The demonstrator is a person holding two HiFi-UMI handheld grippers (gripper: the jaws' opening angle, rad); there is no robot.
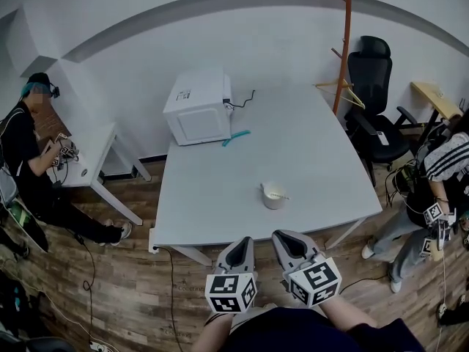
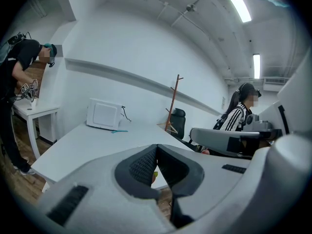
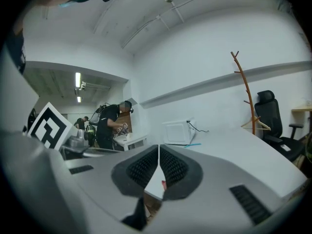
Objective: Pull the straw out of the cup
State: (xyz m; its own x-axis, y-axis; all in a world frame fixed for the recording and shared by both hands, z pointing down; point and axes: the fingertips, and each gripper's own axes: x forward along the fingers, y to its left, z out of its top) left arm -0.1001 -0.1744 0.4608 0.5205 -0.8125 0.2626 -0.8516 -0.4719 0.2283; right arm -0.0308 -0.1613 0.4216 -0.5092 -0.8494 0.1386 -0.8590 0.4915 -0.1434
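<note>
Cup (image 1: pixel 273 199) w/ straw (image 1: pixel 278 194) sat centre-right on worktop (image 1: pixel 212 189). Left tool (image 1: pixel 243 242) & right tool (image 1: pixel 283 235), bottom centre, both pressed together, empty. Straw prob. light, crushable: pinch gently near top.

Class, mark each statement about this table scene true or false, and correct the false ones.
1. The straw sits in the cup. True.
2. The left tool grips the straw. False: its jaws are shut on nothing, by the near edge of the table, apart from the cup.
3. A white box stands at the table's far left corner. True.
4. The right tool has its jaws wide apart. False: they are shut and empty.
</note>
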